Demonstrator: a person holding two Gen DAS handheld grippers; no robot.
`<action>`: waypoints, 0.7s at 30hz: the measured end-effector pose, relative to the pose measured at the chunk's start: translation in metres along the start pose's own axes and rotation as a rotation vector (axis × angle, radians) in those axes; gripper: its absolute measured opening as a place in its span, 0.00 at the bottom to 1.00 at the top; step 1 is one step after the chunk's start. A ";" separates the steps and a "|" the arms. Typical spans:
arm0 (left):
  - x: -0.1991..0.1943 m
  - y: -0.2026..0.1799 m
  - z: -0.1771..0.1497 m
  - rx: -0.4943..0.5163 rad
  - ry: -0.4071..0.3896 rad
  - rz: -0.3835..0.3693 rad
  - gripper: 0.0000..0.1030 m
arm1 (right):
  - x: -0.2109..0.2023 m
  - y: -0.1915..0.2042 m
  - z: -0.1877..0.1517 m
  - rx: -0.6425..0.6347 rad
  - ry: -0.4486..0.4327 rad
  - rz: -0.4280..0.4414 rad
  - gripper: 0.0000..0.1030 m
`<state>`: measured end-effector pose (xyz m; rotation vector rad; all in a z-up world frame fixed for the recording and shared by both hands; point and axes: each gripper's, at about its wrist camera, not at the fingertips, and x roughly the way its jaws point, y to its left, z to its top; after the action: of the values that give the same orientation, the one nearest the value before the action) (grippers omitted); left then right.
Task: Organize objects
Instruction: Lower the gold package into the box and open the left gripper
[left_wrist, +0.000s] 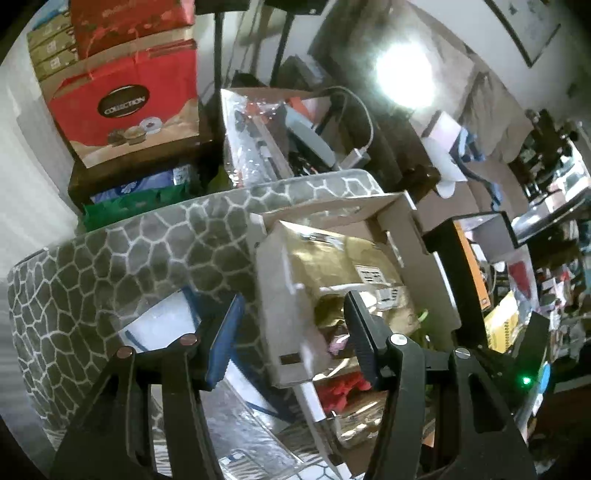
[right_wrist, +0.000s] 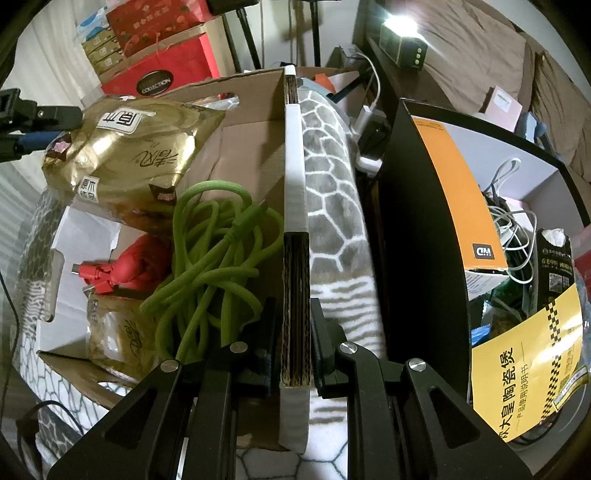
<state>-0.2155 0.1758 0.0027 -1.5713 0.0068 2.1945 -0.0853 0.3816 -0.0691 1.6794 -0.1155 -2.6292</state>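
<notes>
Your left gripper (left_wrist: 291, 332) stands with its jaws apart and nothing pressed between the pads; the box's (left_wrist: 280, 295) left wall sits in the gap, one finger outside it over the mat (left_wrist: 110, 258), the other inside the box. Just ahead of that inner finger lies the gold pack (left_wrist: 343, 258), its long axis running away from you into the box. The left-wrist view is blurred, so whether the pack touches the finger is hard to say. In the right-wrist view, your left gripper is beside the pack (right_wrist: 125, 147), the green cable (right_wrist: 218, 243) well nearer the right. Your right gripper (right_wrist: 293, 332) is clamped narrow on the box's right wall (right_wrist: 293, 258), steadying it.
</notes>
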 end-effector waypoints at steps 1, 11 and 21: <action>0.003 -0.003 0.000 0.008 0.009 0.003 0.45 | 0.000 0.000 0.000 0.001 0.000 0.001 0.16; 0.013 0.006 0.000 -0.115 0.004 -0.047 0.11 | -0.001 -0.003 -0.004 0.001 -0.001 0.006 0.16; 0.017 0.020 0.001 -0.336 -0.092 -0.160 0.11 | -0.001 -0.002 -0.004 0.000 0.000 0.006 0.16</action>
<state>-0.2275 0.1639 -0.0176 -1.5739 -0.5228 2.2206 -0.0807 0.3838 -0.0698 1.6759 -0.1213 -2.6250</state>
